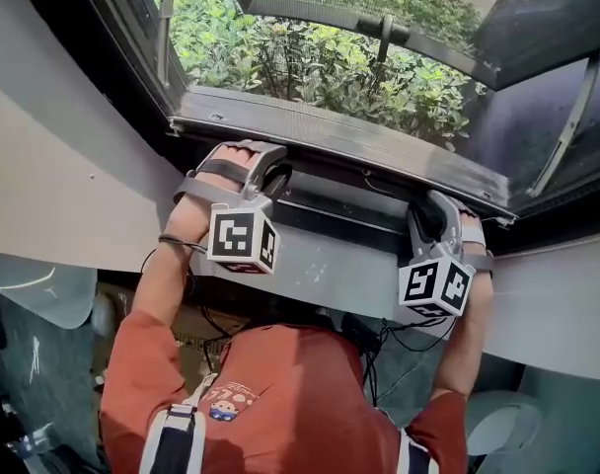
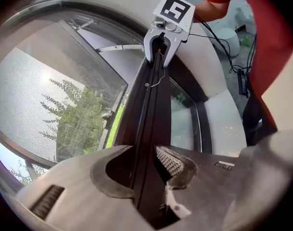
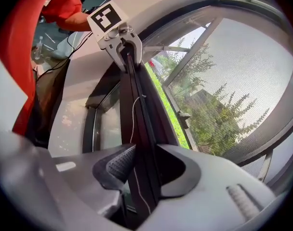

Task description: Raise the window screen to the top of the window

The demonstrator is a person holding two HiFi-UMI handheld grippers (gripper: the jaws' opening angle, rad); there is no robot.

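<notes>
At the left of the head view your left gripper (image 1: 265, 176) is raised. Its own view shows its jaws closed on the dark bottom rail (image 2: 149, 129) of the window screen (image 2: 50, 105). The ribbed pad (image 2: 173, 160) lies against 1 face of the rail and the other jaw meets the opposite face. The mesh fills the left of that view, with trees (image 2: 74, 124) showing through it.

In the head view the rail runs across the middle of the frame, just under a grey strip (image 1: 330, 136), from 1 gripper to the other.

At the right, your right gripper (image 3: 137, 165) also straddles the rail, but its jaws stand at their widest. Its ribbed pad sits just beside the rail, and I would not call that a grip. A thin white cord (image 3: 131, 138) hangs along the rail there.

You look to be in the lifting step, with both hands on the rail and well apart. I cannot tell from these views how much travel is left. Before you push on, close the right gripper on the rail so both ends carry it. Then raise both hands together and keep the rail level. If 1 end leads, the screen may bind at its sides. Stop when the rail reaches the top of its travel.
</notes>
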